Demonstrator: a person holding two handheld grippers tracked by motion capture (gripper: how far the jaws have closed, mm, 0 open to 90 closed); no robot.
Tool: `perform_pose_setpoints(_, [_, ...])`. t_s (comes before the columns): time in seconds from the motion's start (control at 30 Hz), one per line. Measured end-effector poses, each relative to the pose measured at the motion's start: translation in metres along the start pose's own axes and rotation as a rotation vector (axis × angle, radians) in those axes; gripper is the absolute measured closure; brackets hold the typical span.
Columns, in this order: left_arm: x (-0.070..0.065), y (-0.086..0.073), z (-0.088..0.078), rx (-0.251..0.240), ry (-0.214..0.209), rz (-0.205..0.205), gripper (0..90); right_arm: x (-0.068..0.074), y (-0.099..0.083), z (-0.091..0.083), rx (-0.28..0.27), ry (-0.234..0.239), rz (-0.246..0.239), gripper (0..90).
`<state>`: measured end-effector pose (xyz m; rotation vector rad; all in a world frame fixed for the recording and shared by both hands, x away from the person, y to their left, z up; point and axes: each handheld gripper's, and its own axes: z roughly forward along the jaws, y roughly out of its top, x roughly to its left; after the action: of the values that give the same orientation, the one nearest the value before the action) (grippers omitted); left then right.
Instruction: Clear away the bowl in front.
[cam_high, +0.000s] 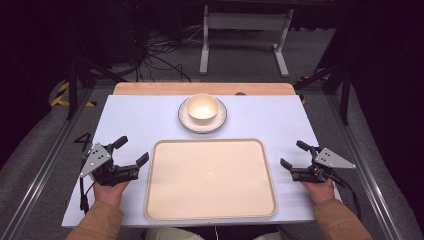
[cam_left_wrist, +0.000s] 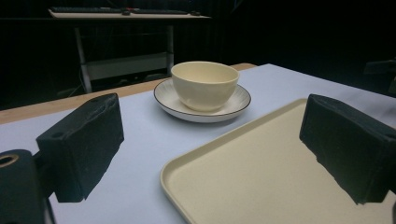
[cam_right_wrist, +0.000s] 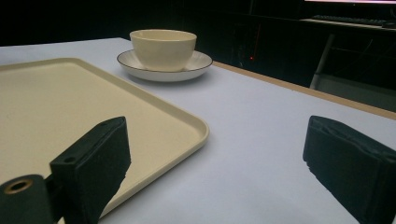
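Tray: empty, at the worktop's near edge, centred; bare strips of worktop on both sides.
Bowl: upright on a saucer near the far edge, just beyond the tray's far rim, apart from it.
Left gripper: by the tray's left rim, jaws wide, nothing between them.
Right gripper: by the tray's right rim, jaws wide, nothing held.
Hands: low at the near corners, both grippers angled inward and toward the far edge.

Cream bowl on a saucer, cream tray nearby

The empty bowl stood upright on the dark-rimmed saucer near the table's far edge; the empty tray lay flat by the near edge.
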<state>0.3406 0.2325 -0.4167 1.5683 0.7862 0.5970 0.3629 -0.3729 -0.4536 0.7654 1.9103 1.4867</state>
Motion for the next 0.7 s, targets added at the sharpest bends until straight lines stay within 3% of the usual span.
perform_pose_setpoints(0.3, [-0.001,0.013,0.002,-0.019,-0.014,0.028,5.4,0.000,0.000,0.000,0.004,-0.001,0.005,7.6])
perform_pose_setpoints(0.53, [-0.006,0.022,0.009,0.012,-0.031,0.042,6.4,0.000,0.000,0.001,0.006,-0.004,0.006,7.6])
perform_pose_setpoints(0.7, [-0.006,0.028,0.026,0.021,-0.041,0.045,6.7,-0.001,0.000,0.000,0.005,-0.004,0.009,7.6])
